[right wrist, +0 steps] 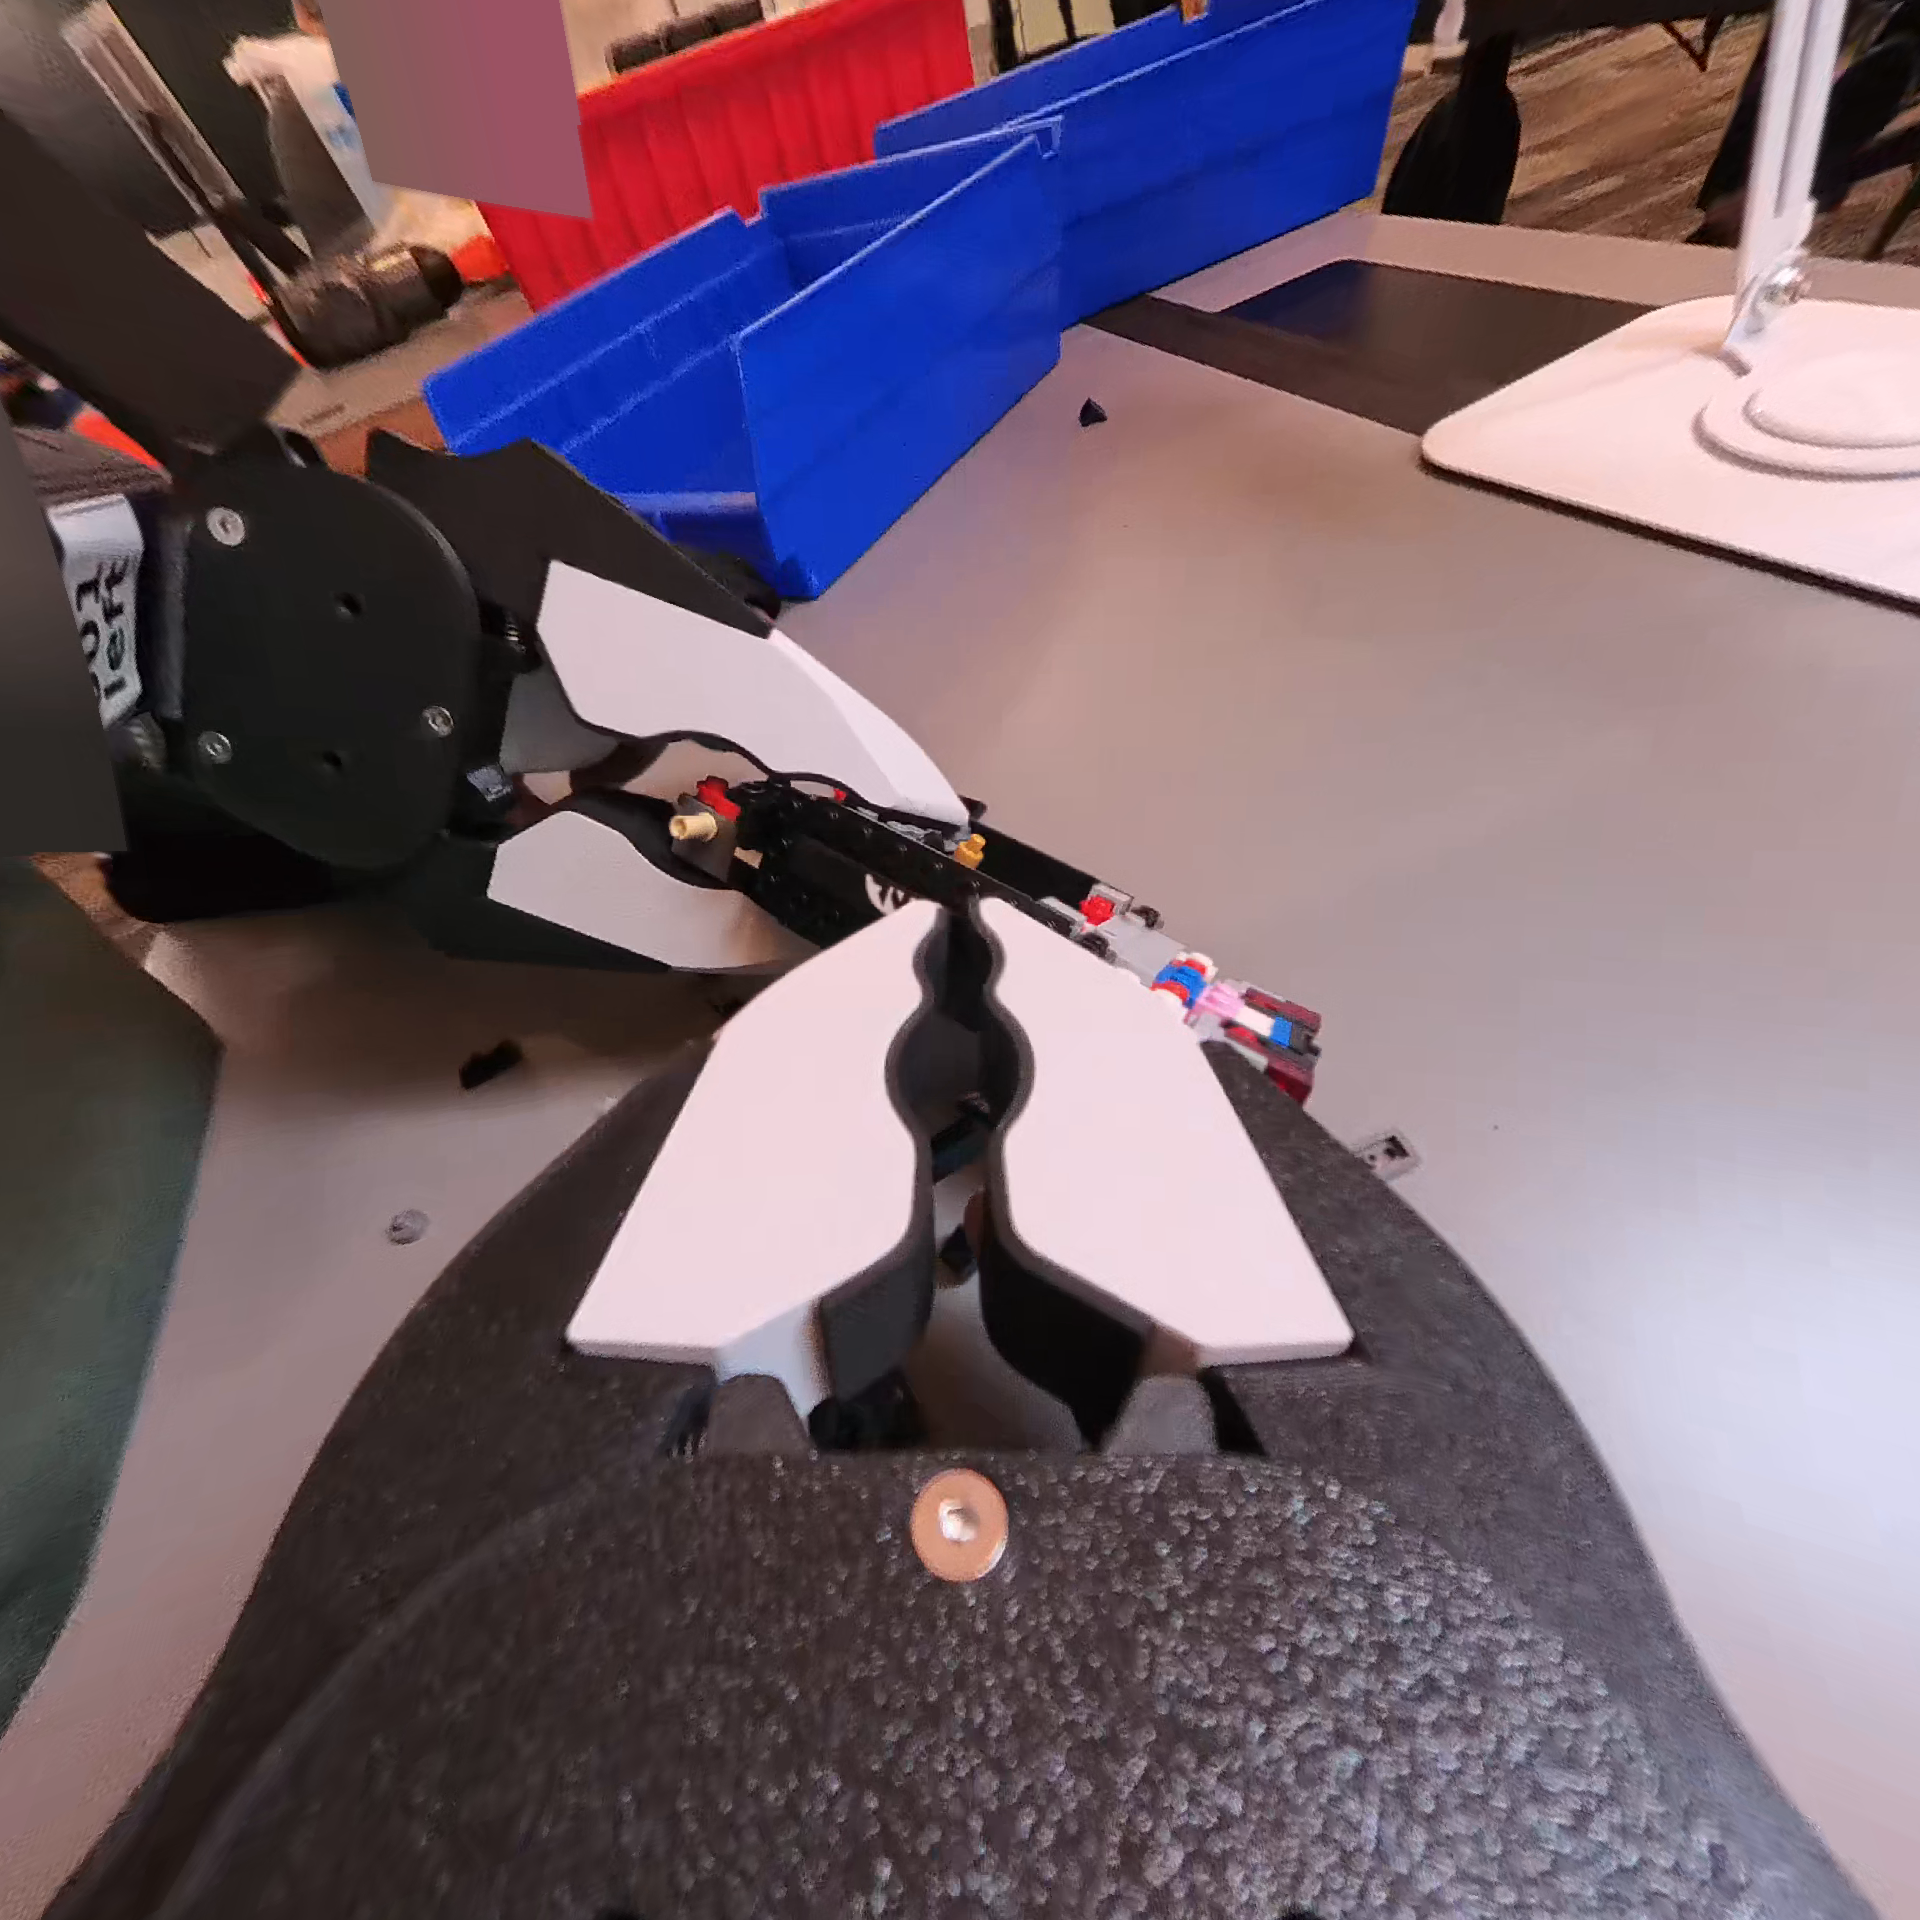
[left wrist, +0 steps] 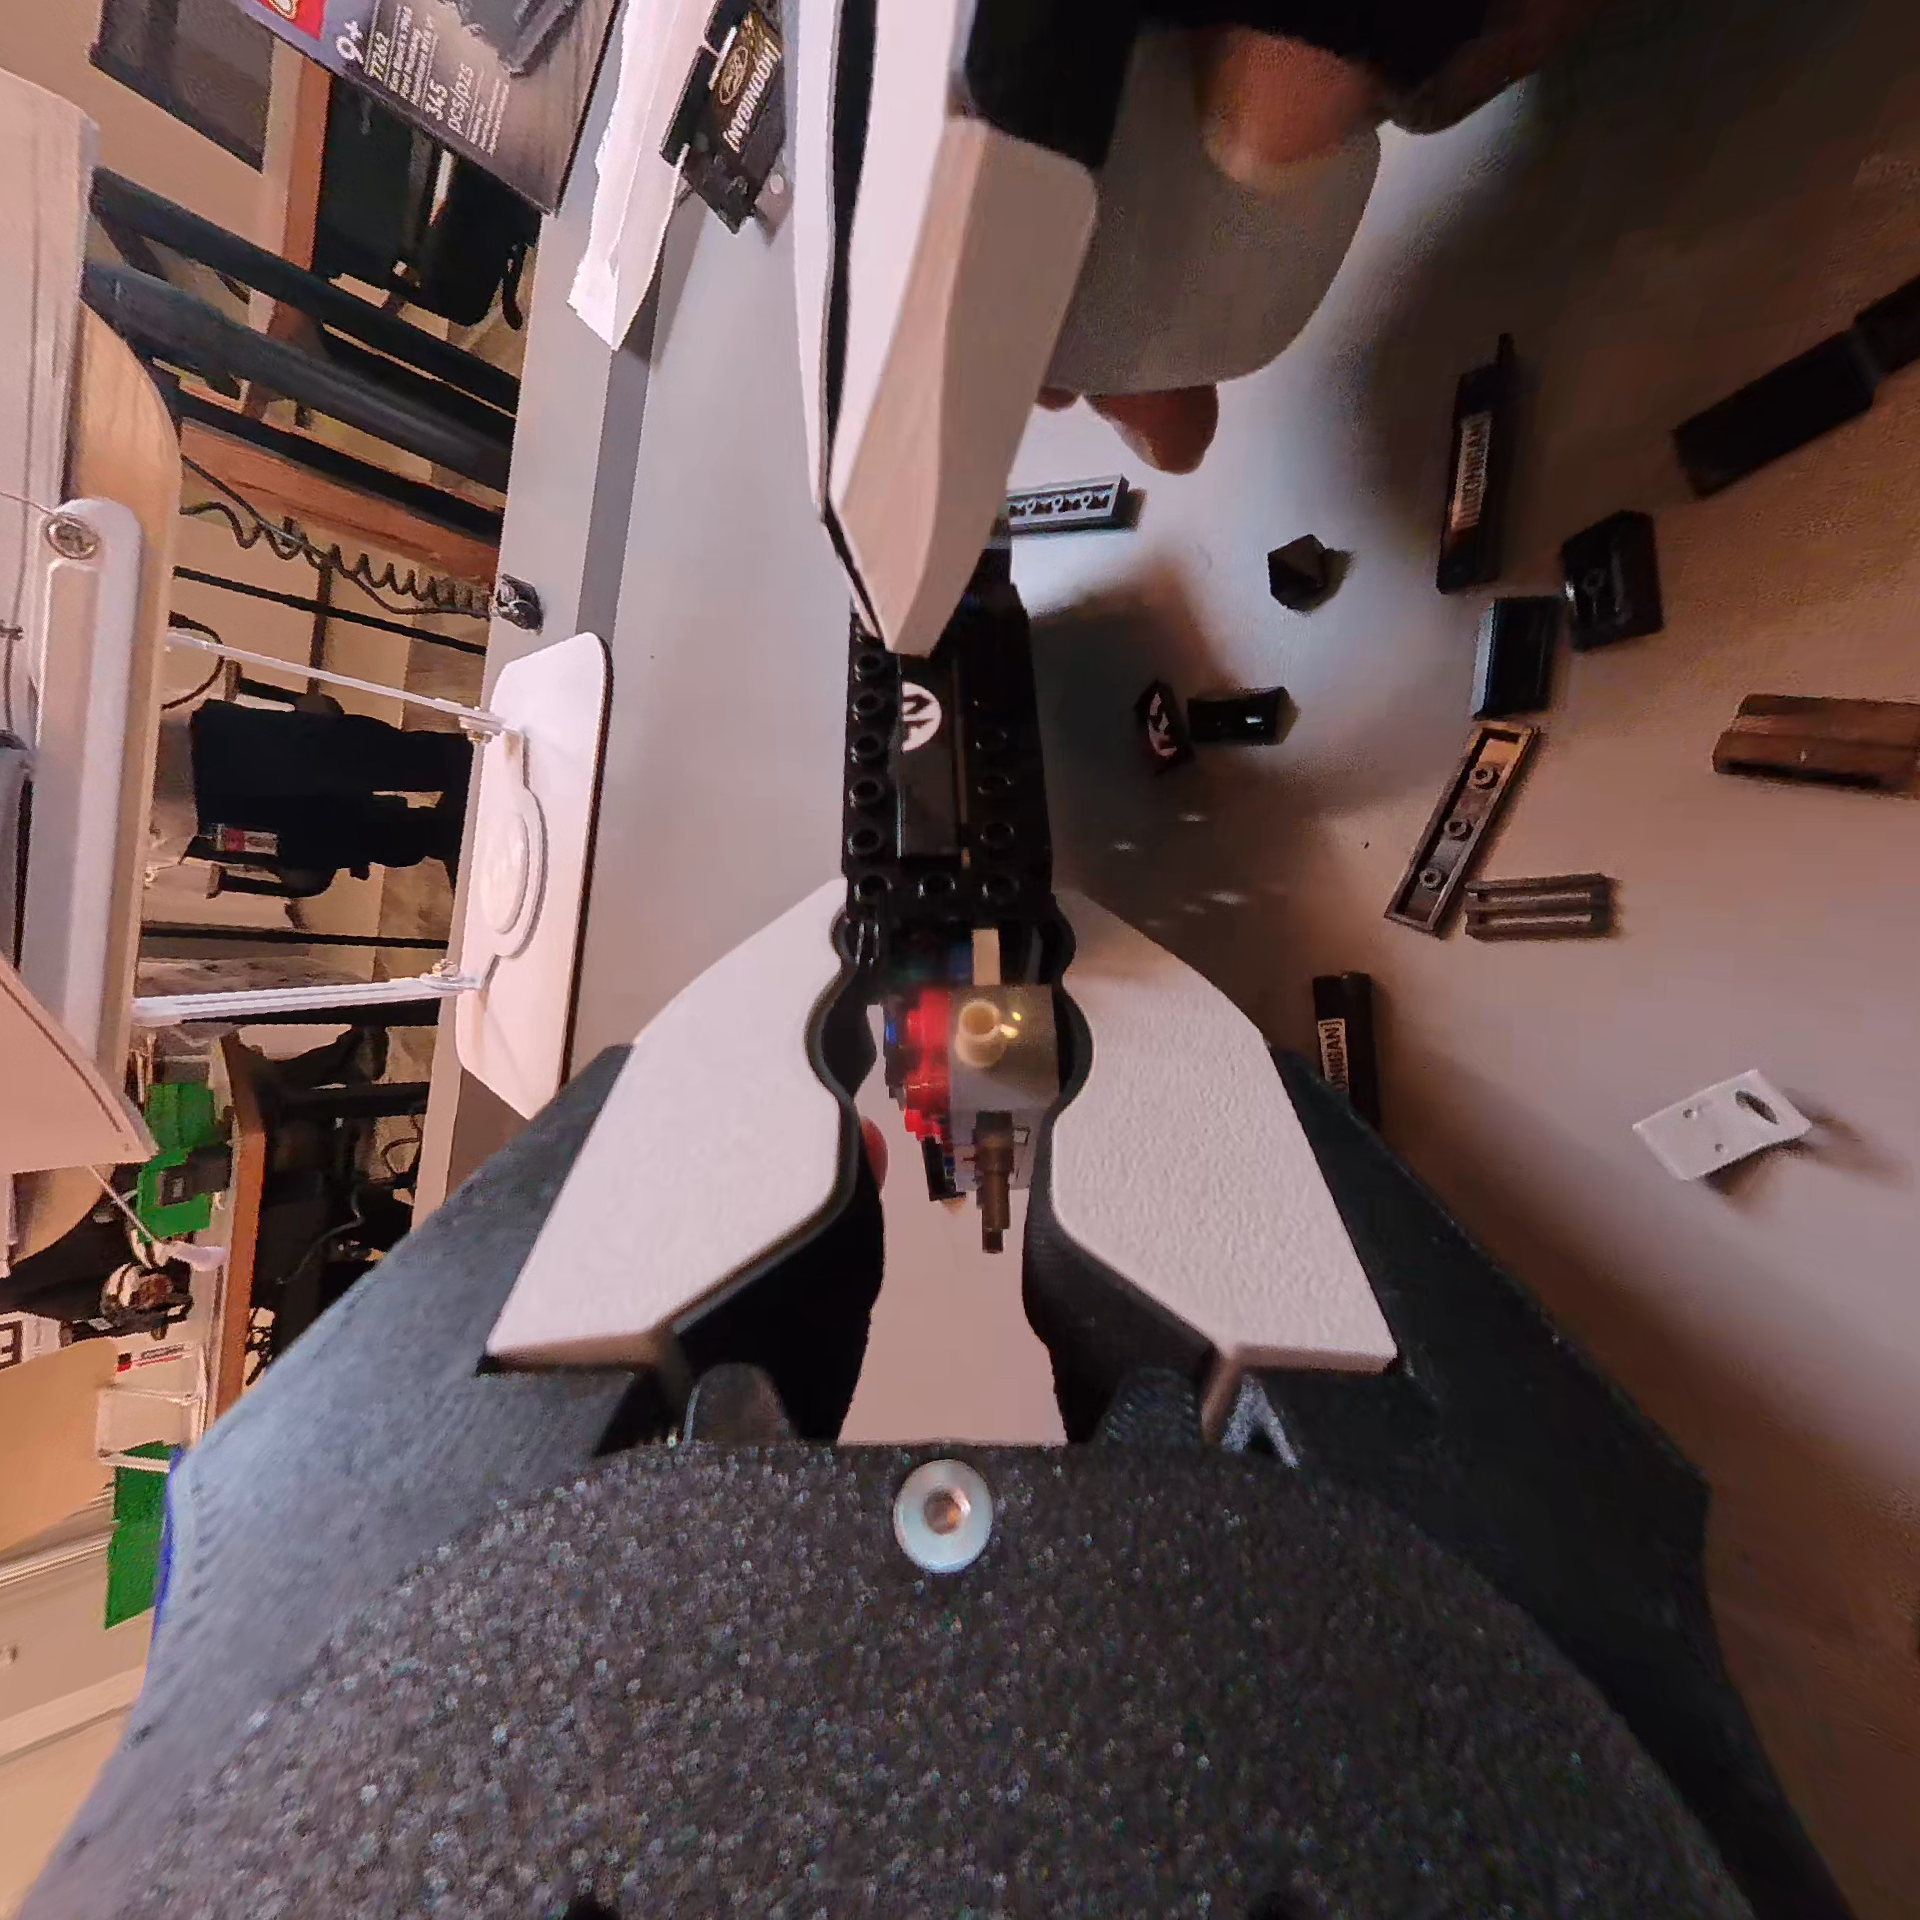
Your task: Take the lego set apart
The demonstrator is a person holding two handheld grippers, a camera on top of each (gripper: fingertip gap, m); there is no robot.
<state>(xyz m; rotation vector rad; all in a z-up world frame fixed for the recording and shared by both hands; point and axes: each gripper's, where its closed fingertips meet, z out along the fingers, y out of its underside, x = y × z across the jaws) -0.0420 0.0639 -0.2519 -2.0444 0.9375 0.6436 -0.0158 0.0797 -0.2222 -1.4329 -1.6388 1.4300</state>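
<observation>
The lego set (left wrist: 945, 769) is a long black studded chassis with red, grey and tan parts at its near end. My left gripper (left wrist: 951, 914) is shut on that near end and holds it just above the grey table. My right gripper (left wrist: 899, 623) comes in from above with its tip on the far part of the chassis. In the right wrist view the right gripper (right wrist: 961, 912) is pinched on the black edge of the set (right wrist: 831, 842). The left gripper (right wrist: 883, 873) clamps the set from the left. A red, blue and pink cluster (right wrist: 1236, 1008) sits at the set's other end.
Several loose black pieces lie on the table to the right, among them a plate (left wrist: 1475, 821) and a grille (left wrist: 1538, 904), plus a white piece (left wrist: 1720, 1122). Blue bins (right wrist: 894, 343) and a red bin (right wrist: 727, 125) stand behind. A white stand base (right wrist: 1683, 457) is at the right. My right fingertips sit around 5 cm from my left ones.
</observation>
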